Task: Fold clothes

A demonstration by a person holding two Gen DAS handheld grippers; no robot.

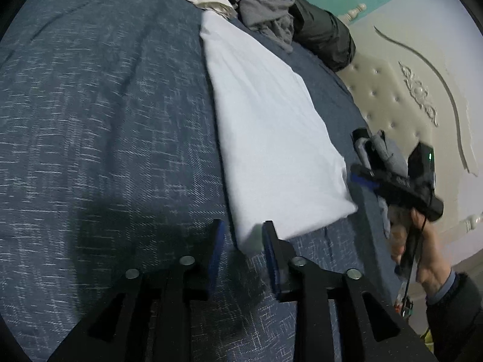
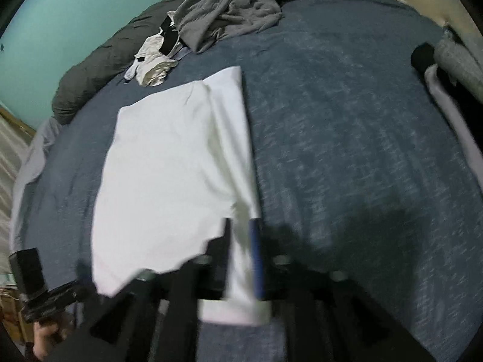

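Blue bed (image 2: pixel 347 120) | one white garment (image 2: pixel 163 166) | two tongs: right tongs (image 2: pixel 240 241) gripping it

a wide bed fills the room, covered in a blue flecked bedspread (image 2: pixel 347 126). a dark olive duvet (image 2: pixel 99 63) is bunched in a long roll along its far edge, against the teal wall (image 2: pixel 69 9). at the head of the bed stands a cream tufted headboard (image 1: pixel 401 96) with buttons and a carved curving trim, topped by a small turned finial (image 1: pixel 356 10). a pale sheet edge (image 2: pixel 27 166) shows beside the bedspread.
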